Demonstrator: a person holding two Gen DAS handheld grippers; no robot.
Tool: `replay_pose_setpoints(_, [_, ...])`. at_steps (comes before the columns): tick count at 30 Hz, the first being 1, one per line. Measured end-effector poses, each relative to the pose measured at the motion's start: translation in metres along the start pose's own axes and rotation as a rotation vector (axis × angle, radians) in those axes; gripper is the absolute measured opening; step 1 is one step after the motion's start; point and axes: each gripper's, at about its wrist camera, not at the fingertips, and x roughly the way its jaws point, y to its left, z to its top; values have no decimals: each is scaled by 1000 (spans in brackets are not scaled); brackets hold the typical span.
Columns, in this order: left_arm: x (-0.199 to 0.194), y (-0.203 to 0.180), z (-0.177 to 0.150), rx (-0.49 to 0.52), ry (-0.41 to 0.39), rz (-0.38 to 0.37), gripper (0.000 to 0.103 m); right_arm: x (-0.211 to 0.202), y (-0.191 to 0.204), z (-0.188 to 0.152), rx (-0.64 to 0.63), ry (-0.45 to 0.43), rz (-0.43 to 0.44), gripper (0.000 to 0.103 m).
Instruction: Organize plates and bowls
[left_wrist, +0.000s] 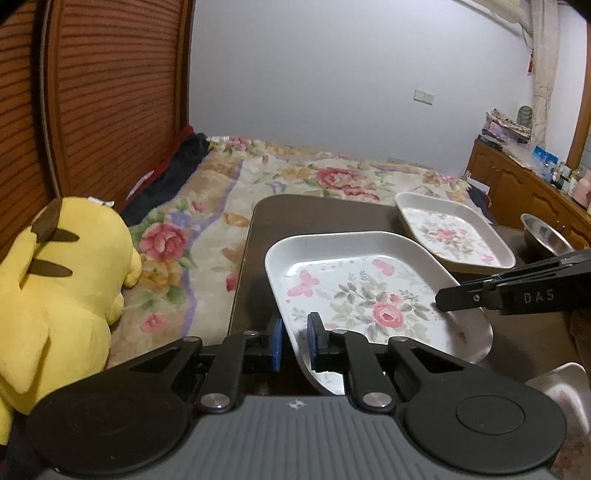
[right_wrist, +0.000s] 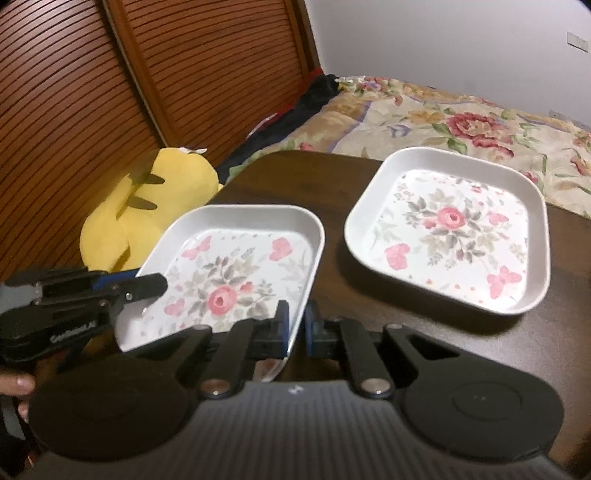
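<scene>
Gripping the near floral plate (left_wrist: 369, 291) from two sides, both hand-held tools are clamped onto its white rim. The left gripper (left_wrist: 295, 341) has its blue pads (left_wrist: 316, 332) either side of the plate's left wall, one inside and one outside, closed against it. The right gripper (right_wrist: 295, 325) pinches the opposite wall the same way, its blue pads (right_wrist: 283, 321) pressed to the rim. From the left wrist view the right tool shows as a black beak (left_wrist: 458, 299) reaching in over the plate's right edge; from the right wrist view the left tool's black tip (right_wrist: 147, 284) lies over the plate's left edge. Whether this plate rests on the dark brown table (right_wrist: 332, 177) or is held just above it cannot be told; it sits toward the table's near left corner.

A second floral plate (right_wrist: 450, 229) lies flat toward the far right part of the table, apart from the first. A metal bowl (left_wrist: 546, 236) sits further right, near the table's right edge. Beyond the far edge spreads a flowered bedspread (left_wrist: 314, 173), and a yellow plush toy (left_wrist: 62, 280) lies on it just off the table's left edge, before a slatted wooden panel (left_wrist: 110, 92).
</scene>
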Motion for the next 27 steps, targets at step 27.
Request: replay_pose_setpoints(27, [-84,-79,16,130,-111,-24,15,-110,-21,-13,-15,-139,-17,10])
